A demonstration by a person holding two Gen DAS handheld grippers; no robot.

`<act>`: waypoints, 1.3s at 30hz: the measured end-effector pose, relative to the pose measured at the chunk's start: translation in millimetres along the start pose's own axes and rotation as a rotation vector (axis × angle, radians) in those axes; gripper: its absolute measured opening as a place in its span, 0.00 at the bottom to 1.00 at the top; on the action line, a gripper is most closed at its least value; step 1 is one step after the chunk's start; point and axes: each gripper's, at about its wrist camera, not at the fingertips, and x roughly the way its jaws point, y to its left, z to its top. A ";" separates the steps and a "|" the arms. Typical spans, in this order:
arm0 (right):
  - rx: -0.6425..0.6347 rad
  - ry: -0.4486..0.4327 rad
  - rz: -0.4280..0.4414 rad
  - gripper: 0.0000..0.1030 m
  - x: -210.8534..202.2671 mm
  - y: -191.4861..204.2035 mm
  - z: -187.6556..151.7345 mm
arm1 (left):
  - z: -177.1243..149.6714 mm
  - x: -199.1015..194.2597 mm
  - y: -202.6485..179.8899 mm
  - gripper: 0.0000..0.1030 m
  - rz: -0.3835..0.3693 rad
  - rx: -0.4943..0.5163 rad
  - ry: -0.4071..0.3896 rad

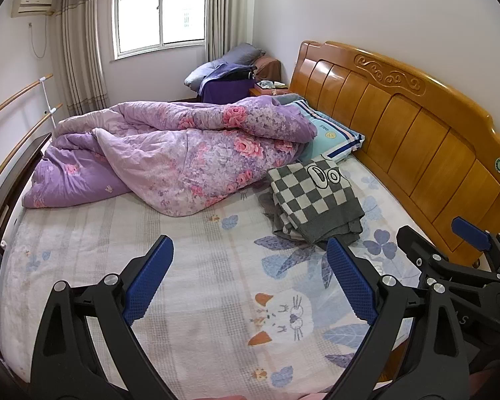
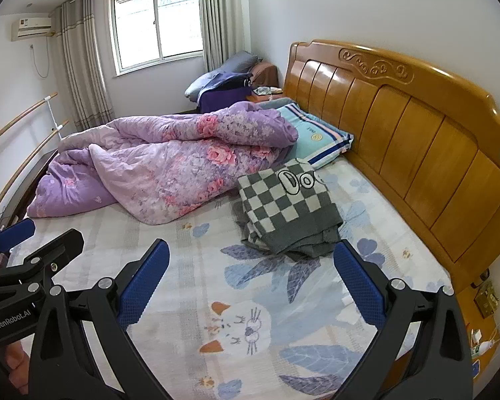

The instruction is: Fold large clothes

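A grey-and-white checked garment [image 1: 316, 200] [image 2: 288, 210] lies folded in a flat stack on the bed sheet, close to the wooden headboard. My left gripper [image 1: 250, 250] hovers open over the sheet, short of the garment, with nothing between its blue pads. My right gripper [image 2: 253, 256] is open too, its fingertips just short of the garment's near edge. Each gripper shows at the edge of the other's view: the right one [image 1: 463, 243] beside the left, the left one [image 2: 23, 236] beside the right.
A crumpled purple floral quilt [image 1: 170, 156] [image 2: 163, 163] fills the far half of the bed. A light-blue striped pillow [image 1: 333, 136] leans by the headboard [image 1: 416, 133]. The cat-print sheet [image 1: 216, 283] lies bare in front. A nightstand [image 2: 483, 326] with small items stands at right.
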 end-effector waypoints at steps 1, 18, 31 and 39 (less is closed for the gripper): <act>0.001 0.003 0.001 0.93 0.5 0.0 -0.6 | -1.5 0.5 0.3 0.91 -0.003 0.002 0.000; 0.001 0.015 0.007 0.93 6.5 0.7 0.2 | -8.2 3.7 4.8 0.91 -0.013 0.005 0.009; 0.007 0.016 0.012 0.93 6.8 -0.3 -0.7 | -8.6 4.8 5.4 0.91 -0.021 0.006 0.011; 0.007 0.017 0.017 0.93 8.6 0.5 -0.4 | -9.2 4.2 5.8 0.91 -0.021 0.005 0.012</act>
